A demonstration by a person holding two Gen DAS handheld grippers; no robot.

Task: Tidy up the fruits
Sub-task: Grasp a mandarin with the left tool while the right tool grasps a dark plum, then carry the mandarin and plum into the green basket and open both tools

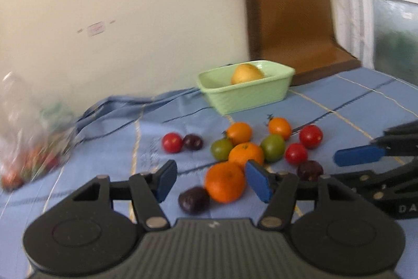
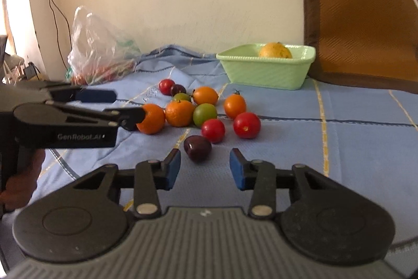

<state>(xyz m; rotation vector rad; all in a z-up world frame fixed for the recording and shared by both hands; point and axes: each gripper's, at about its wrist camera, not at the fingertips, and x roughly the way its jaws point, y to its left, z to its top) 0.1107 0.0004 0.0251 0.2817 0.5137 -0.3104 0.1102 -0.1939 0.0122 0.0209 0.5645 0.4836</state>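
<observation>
Ribbed green plastic basket (image 2: 266,71), round glossy fruits (image 2: 180,113) on quilted cloth (image 2: 352,148)

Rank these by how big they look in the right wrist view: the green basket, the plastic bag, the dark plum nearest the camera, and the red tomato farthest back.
1. plastic bag and green basket: look about alike, so I leave them unranked.
2. dark plum: nearness to the camera enlarges it.
3. red tomato: smallest, also the farther one.
</observation>
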